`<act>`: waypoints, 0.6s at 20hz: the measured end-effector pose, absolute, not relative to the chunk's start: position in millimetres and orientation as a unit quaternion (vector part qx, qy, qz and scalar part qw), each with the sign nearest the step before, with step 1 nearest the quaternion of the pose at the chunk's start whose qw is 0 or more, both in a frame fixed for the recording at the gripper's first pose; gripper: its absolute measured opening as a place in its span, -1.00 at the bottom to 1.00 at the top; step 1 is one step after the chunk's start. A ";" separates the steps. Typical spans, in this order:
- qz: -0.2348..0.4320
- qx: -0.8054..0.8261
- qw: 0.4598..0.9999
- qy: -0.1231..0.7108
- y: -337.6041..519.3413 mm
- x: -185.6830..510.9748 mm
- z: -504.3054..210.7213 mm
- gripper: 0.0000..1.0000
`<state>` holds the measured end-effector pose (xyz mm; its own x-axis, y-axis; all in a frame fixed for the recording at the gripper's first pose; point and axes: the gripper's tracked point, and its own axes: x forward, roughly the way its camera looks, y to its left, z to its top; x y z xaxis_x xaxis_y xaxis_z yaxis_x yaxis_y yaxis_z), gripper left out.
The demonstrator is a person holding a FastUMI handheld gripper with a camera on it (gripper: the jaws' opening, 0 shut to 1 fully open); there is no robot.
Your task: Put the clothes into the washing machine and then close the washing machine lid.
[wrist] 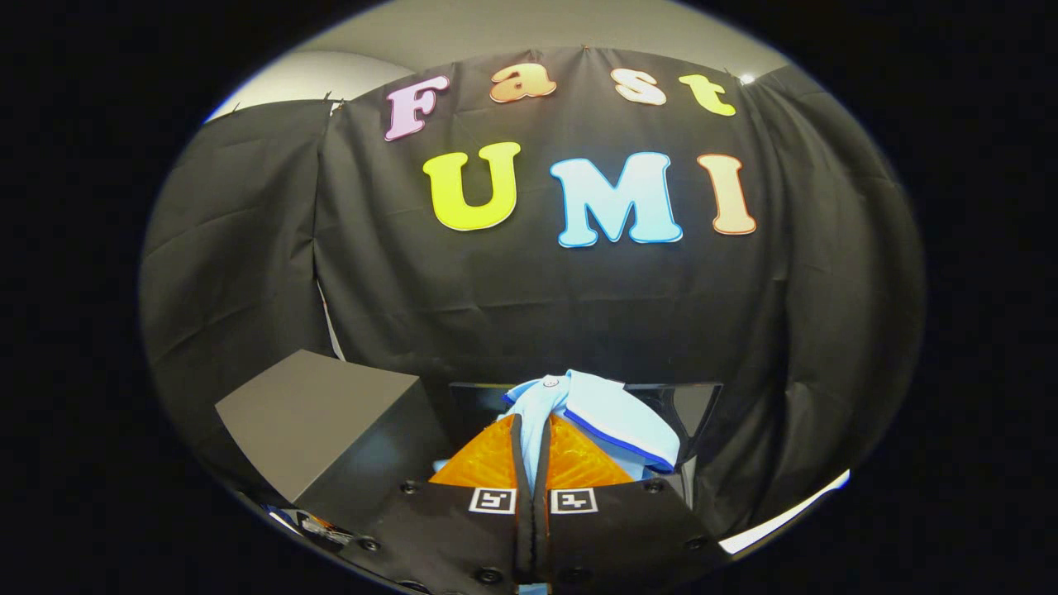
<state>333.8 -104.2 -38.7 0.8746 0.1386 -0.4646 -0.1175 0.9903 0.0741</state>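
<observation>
Gripper view | garment: light blue, dark-blue trim, bunched | gripper: fingers clamped on its fabric | grey box beside.

One light-blue garment with dark-blue trim, pinched between the gripper's two closed fingers. One dark grey box beside them. Two square markers on the gripper.
</observation>
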 end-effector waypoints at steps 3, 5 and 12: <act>0.060 0.022 0.964 0.259 -109.9 332.8 -62.9 -0.97; 0.056 0.018 0.960 0.274 -113.3 331.6 -81.7 -0.97; 0.060 0.008 0.942 0.329 -109.0 323.1 -153.9 -0.98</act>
